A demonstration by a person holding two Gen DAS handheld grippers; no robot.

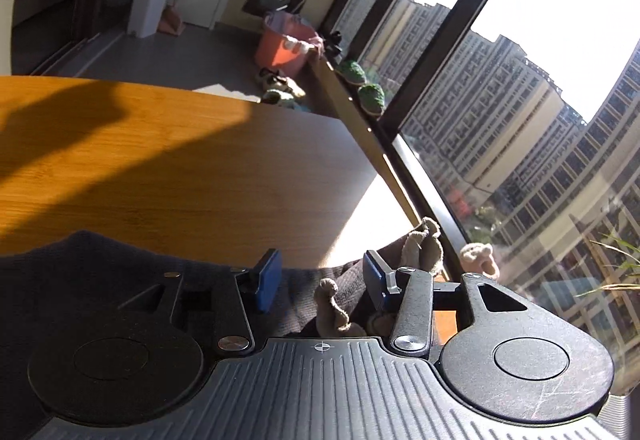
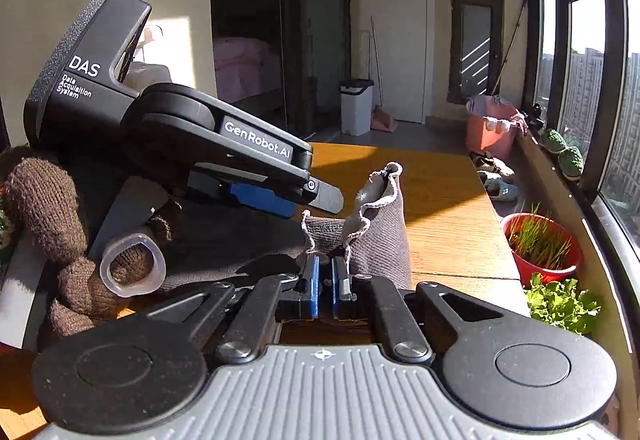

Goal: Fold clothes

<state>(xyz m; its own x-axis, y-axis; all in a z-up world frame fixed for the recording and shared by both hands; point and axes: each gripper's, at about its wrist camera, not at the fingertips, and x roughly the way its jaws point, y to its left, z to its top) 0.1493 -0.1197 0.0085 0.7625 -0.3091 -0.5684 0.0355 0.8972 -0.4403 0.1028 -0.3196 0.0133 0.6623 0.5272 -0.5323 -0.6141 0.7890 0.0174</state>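
Left gripper (image 1: 322,276): blue pads (image 1: 269,280) wide apart, nothing between them, poised over the dark knit garment (image 1: 92,280) at the near edge of the wooden table (image 1: 180,167). Right gripper (image 2: 325,282): jaws nearly together, pinching the garment's grey-brown frilled edge. Only the right wrist view shows a brown knit glove on the hand (image 2: 52,215) holding the left unit, plus its labels "DAS", "Data Acquisition System", "GenRobot.AI". Only the left wrist view shows high-rise blocks (image 1: 520,119) filling the window

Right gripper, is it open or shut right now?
Shut: the right gripper pinches the grey garment's frayed edge between nearly closed blue pads.
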